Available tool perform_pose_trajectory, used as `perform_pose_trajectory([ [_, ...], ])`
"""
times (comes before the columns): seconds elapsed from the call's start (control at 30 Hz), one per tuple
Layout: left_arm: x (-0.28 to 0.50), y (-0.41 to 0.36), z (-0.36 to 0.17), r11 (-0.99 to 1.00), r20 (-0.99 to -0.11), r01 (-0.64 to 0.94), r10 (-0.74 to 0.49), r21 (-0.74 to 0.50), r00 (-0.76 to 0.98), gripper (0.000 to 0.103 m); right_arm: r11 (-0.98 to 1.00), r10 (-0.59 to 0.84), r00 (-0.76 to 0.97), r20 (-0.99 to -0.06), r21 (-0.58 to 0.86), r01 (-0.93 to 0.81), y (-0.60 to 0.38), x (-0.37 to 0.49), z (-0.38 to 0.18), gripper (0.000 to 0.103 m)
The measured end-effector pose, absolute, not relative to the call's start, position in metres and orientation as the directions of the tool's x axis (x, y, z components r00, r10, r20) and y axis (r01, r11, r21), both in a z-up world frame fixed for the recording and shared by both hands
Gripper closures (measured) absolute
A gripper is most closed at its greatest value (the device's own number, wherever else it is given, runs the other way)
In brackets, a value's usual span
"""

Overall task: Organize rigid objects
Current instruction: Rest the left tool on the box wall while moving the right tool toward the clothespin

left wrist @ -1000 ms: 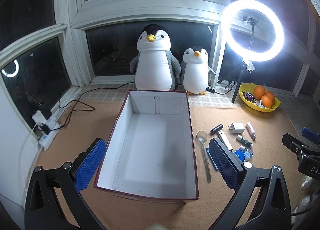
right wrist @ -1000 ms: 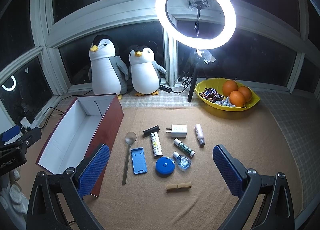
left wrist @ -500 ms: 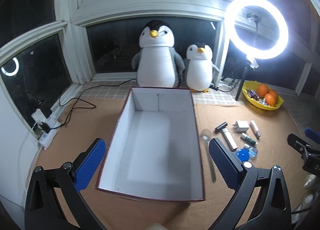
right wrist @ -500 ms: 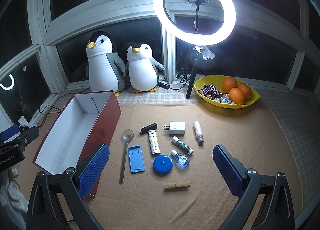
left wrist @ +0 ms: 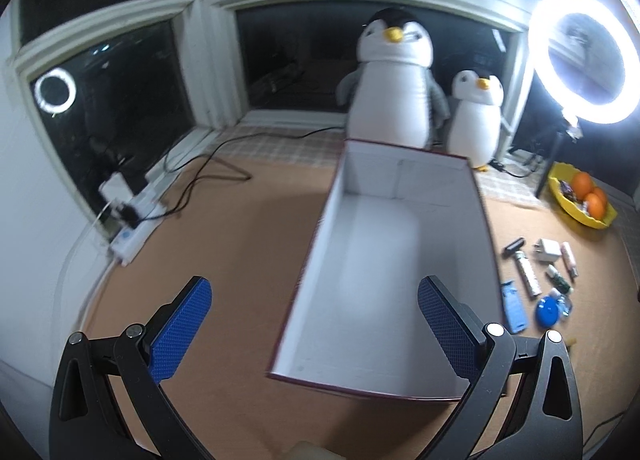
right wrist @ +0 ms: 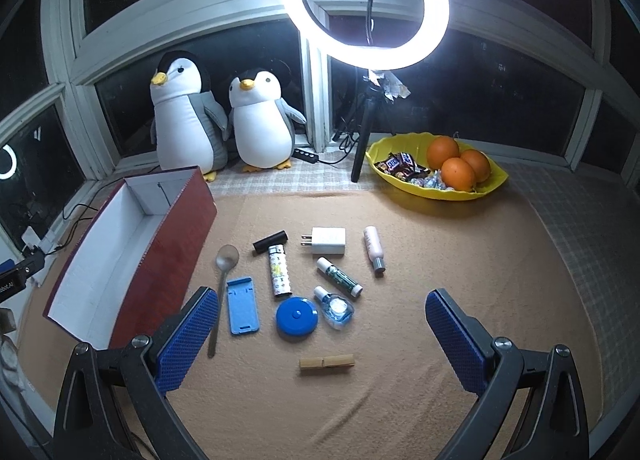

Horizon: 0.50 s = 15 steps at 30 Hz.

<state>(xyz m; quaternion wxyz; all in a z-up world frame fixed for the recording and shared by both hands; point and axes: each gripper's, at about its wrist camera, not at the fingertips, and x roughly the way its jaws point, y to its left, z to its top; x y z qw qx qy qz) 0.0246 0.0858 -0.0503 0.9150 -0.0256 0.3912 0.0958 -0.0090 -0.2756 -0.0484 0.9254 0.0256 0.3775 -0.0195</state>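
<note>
The left tool (left wrist: 314, 326) has its two blue pads wide apart and holds nothing. Straight ahead of it, reaching a little past its right pad, stands the open box (left wrist: 404, 256), red outside and white inside, with nothing in it. This view is blurred. Far ahead of the box sit two plush penguins (left wrist: 394, 80) at the window.

The right tool (right wrist: 318, 334) is also wide apart and empty. The small things lie on the brown surface (right wrist: 460, 260) just ahead of it, between its pads. Nearest is a wooden clothespin (right wrist: 327, 364). Ahead of that lie a blue phone stand (right wrist: 242, 305), a round blue case (right wrist: 297, 318) and a small clear bottle (right wrist: 336, 307) touching it. Further ahead are a patterned lighter (right wrist: 278, 270), a green-labelled tube (right wrist: 340, 277), a black tube (right wrist: 270, 241), a white charger (right wrist: 326, 241) and a pink bottle (right wrist: 374, 249). A metal spoon (right wrist: 222, 286) lies beside the left pad, its handle going behind it. The box stands to the left of this tool. Far ahead to the right is a yellow bowl (right wrist: 486, 190) with oranges, and a ring light (right wrist: 365, 4) shines above.
</note>
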Motion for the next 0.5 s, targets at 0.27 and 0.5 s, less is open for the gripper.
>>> perform_pose_trajectory([
  [0.27,0.033,0.11,-0.075,0.963,-0.755,-0.266,0.21,0.049,0.621,0.009,0.991,-0.014,0.699,-0.715,0.085,0.107,-0.298,-0.01,-0.065,0.001],
  [0.5,0.043,0.113,-0.097,0.963,-0.795,-0.266,0.198,0.048,0.574,0.023,0.989,-0.084,0.667,-0.74,0.019,0.145,-0.312,-0.012,-0.077,0.001],
])
